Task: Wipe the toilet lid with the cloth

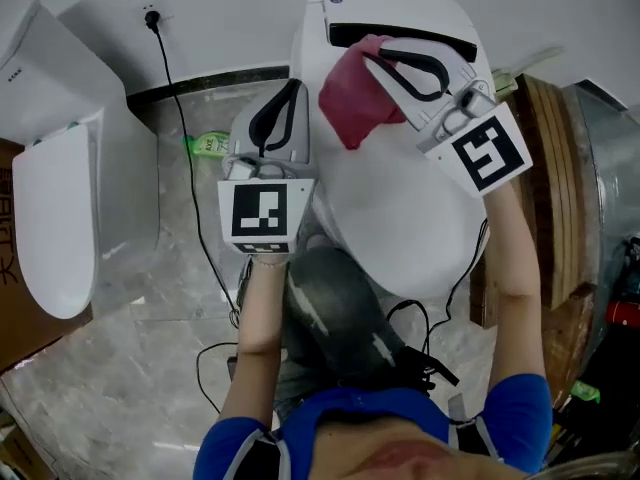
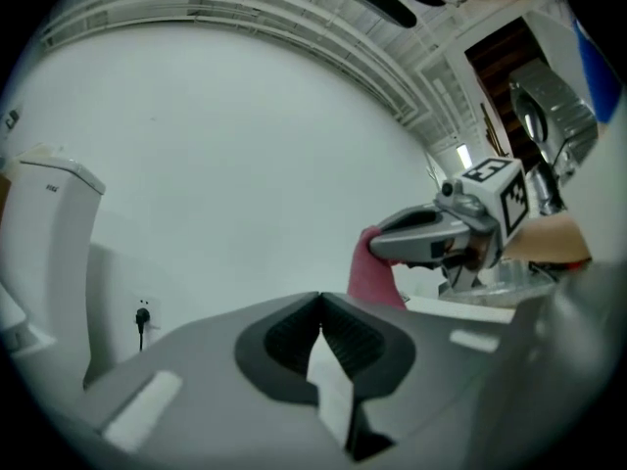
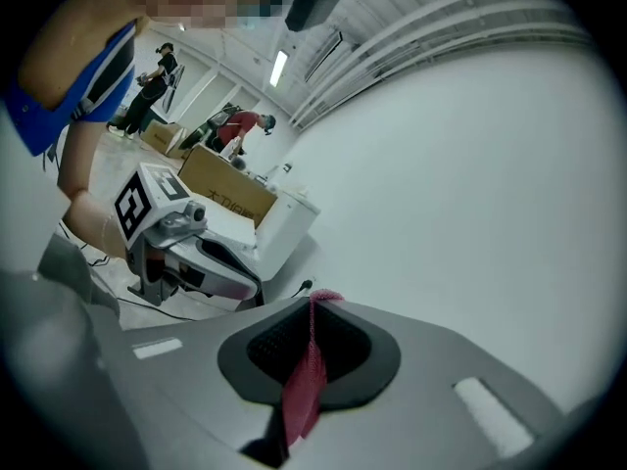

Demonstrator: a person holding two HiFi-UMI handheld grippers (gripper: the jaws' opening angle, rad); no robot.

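The white toilet lid [image 1: 400,218] lies closed in the middle of the head view. A red cloth [image 1: 350,103] hangs over its rear part, pinched in my right gripper [image 1: 375,56], which is shut on it. In the right gripper view the cloth [image 3: 306,380] runs down between the closed jaws. My left gripper [image 1: 296,86] is held at the lid's left edge, shut with nothing in it. From the left gripper view the right gripper [image 2: 431,238] and the cloth [image 2: 372,274] show just beyond my left gripper [image 2: 319,302].
A second white toilet [image 1: 55,228] stands at the left. A black cable runs down from a wall socket [image 1: 152,18] across the grey floor. A green bottle [image 1: 208,145] lies by the wall. Wooden boards [image 1: 550,168] lean at the right.
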